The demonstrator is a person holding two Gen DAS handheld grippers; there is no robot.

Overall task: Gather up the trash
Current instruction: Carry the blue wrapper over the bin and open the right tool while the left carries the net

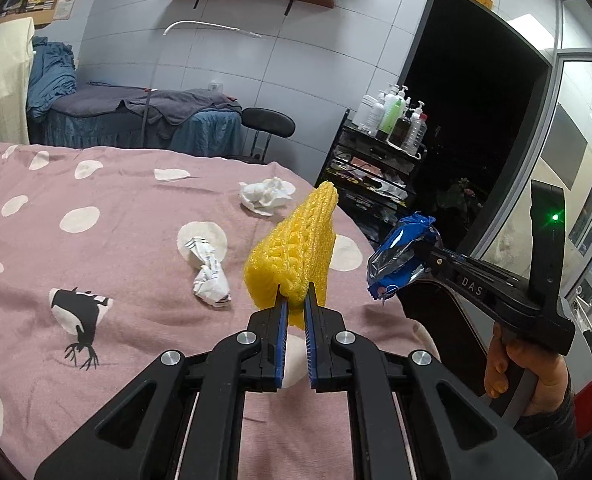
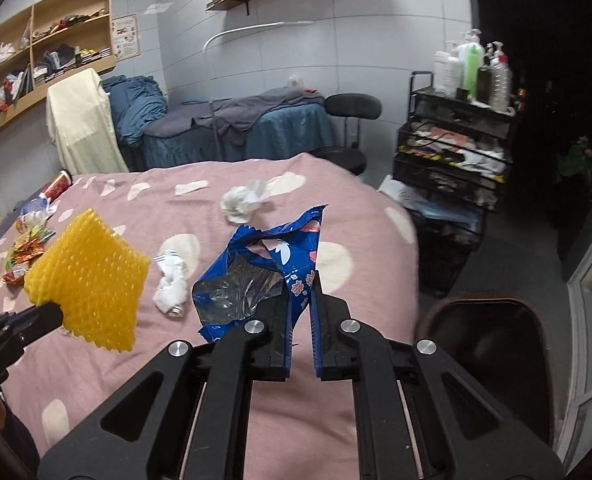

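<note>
Wrapper pile (image 2: 26,248): a heap of coloured wrappers is left at the far left edge of the pink bedspread (image 1: 116,360), not yet collected.
Left gripper (image 1: 294,304): pressed together on a yellow foam net (image 1: 292,256), which is held up clear of the bed.
Loose paper: a crumpled printed scrap (image 1: 210,276) and a white tissue wad (image 1: 264,196) are still lying on the bedspread.
Right gripper (image 2: 299,300): pinched shut on a blue snack wrapper (image 2: 264,276), raised off the cover.
Bin (image 2: 491,344): a dark bin is seen on the floor just right of the bed.
Advice: both pieces are best carried over the bin mouth before the jaws are released; light wrappers may drift if dropped from high.
</note>
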